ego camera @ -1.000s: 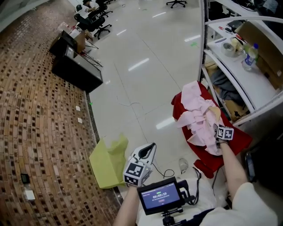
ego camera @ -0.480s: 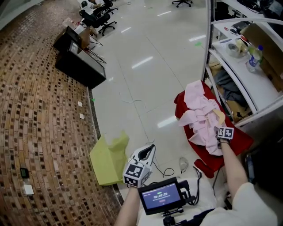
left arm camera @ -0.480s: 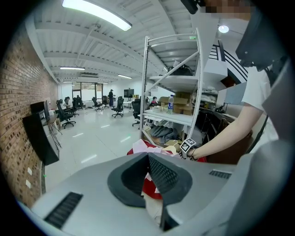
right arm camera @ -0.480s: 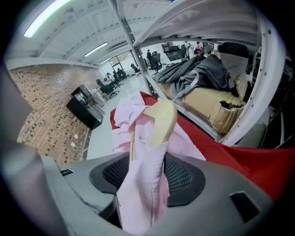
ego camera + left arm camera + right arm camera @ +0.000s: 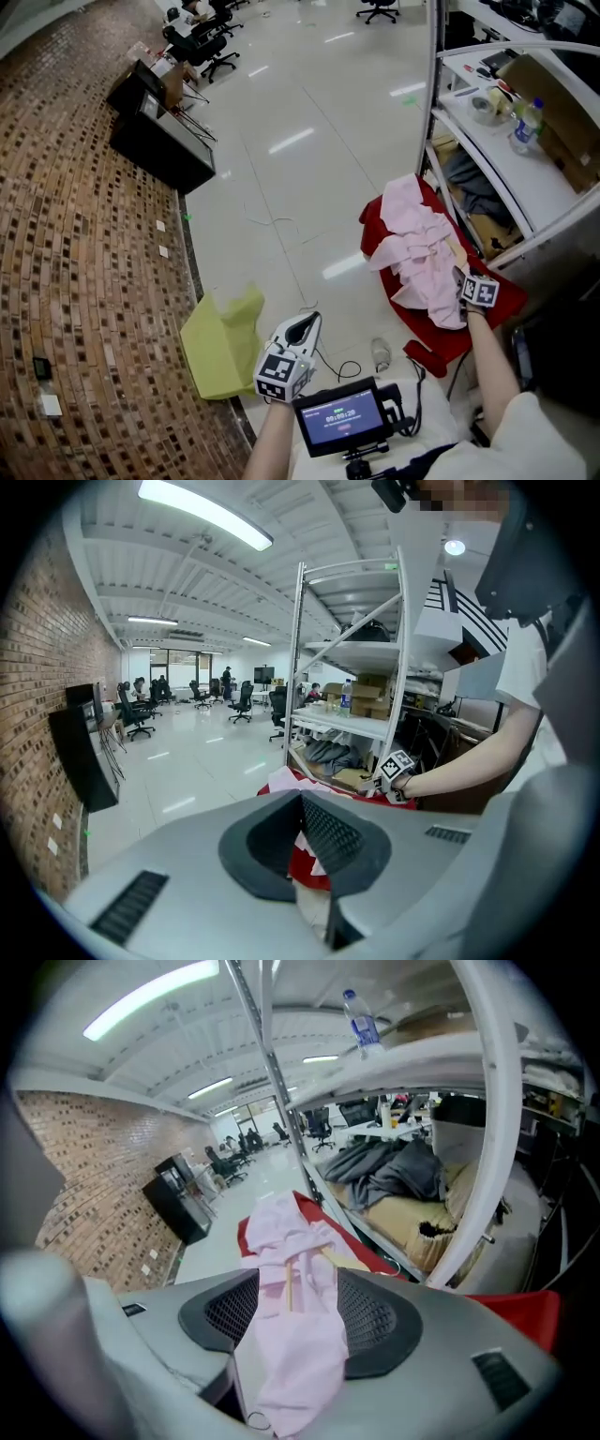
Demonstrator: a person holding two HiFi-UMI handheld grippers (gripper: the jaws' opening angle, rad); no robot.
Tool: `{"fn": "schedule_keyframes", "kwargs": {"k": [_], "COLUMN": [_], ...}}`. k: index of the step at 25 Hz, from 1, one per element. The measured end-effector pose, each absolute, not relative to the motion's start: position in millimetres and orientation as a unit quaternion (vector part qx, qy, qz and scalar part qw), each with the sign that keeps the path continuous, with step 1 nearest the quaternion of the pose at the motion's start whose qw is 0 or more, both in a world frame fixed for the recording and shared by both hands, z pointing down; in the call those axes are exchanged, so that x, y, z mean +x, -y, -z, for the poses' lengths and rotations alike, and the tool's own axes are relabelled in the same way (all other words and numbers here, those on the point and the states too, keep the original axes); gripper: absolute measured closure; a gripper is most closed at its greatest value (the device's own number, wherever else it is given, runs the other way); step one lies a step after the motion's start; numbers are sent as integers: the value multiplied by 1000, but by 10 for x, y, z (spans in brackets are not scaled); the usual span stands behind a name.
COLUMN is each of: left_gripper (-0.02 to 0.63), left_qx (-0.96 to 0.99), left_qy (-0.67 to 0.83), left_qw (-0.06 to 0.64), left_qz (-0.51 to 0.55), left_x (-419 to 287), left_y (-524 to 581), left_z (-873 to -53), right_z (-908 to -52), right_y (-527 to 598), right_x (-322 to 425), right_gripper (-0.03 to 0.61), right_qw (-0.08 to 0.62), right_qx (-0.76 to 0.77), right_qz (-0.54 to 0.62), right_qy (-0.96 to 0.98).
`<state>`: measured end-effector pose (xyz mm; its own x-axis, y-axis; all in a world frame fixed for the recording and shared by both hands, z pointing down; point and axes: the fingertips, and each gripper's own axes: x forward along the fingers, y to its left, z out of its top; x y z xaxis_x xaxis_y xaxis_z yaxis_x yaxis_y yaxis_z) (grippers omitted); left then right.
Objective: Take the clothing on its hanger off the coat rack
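A pink garment (image 5: 422, 248) on a wooden hanger (image 5: 457, 249) lies crumpled on a red cloth (image 5: 441, 342) on the floor beside a white shelf rack. My right gripper (image 5: 461, 281) is at the garment's near edge. Its jaws have just been opening, and in the right gripper view the right gripper (image 5: 295, 1283) stands open with the pink garment (image 5: 295, 1335) and a hanger bar (image 5: 289, 1283) still draped between the pads. My left gripper (image 5: 298, 330) hovers over bare floor, well left of the garment, and the left gripper (image 5: 301, 799) has its tips together, holding nothing.
The white shelf rack (image 5: 497, 159) holds a water bottle (image 5: 525, 122), boxes and grey clothes (image 5: 473, 183). A yellow-green sheet (image 5: 220, 342), a cable and a small bottle (image 5: 380, 354) lie on the floor. A black cabinet (image 5: 159, 141) stands by the brick wall at left.
The left gripper has drifted a little left and nearer. The right gripper's marker cube has shifted slightly away from the pink garment, which still lies on the red cloth.
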<state>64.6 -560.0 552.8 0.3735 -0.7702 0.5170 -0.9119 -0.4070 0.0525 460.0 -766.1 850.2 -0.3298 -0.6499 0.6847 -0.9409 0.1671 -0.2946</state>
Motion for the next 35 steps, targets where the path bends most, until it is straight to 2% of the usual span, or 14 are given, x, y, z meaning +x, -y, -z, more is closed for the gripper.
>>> {"fn": "schedule_keyframes", "kwargs": {"k": [7, 15, 17, 26, 35], "left_gripper": [606, 606, 606, 606, 607], "left_qx": [807, 788, 779, 716, 658], "left_qy": [537, 578, 594, 682, 746], "left_qw": [166, 154, 148, 129, 94], "left_qz": [-183, -146, -138, -74, -47], "left_x": [260, -593, -871, -2236, -3432], "left_y": [5251, 4637, 4434, 3342, 2028], "left_z": [-5438, -5117, -4991, -4459, -4166], "right_z": [-7084, -5321, -4946, -3681, -3503], "right_y": [7500, 7002, 6823, 5686, 4281], "right_x": [3999, 2562, 2166, 132, -1564], "right_gripper": [318, 341, 368, 383, 396], "right_qw": [93, 30, 24, 14, 61], "right_qx": [527, 458, 442, 299, 165], "right_qz": [-294, -175, -138, -21, 66], "right_qy": [792, 871, 886, 954, 982]}}
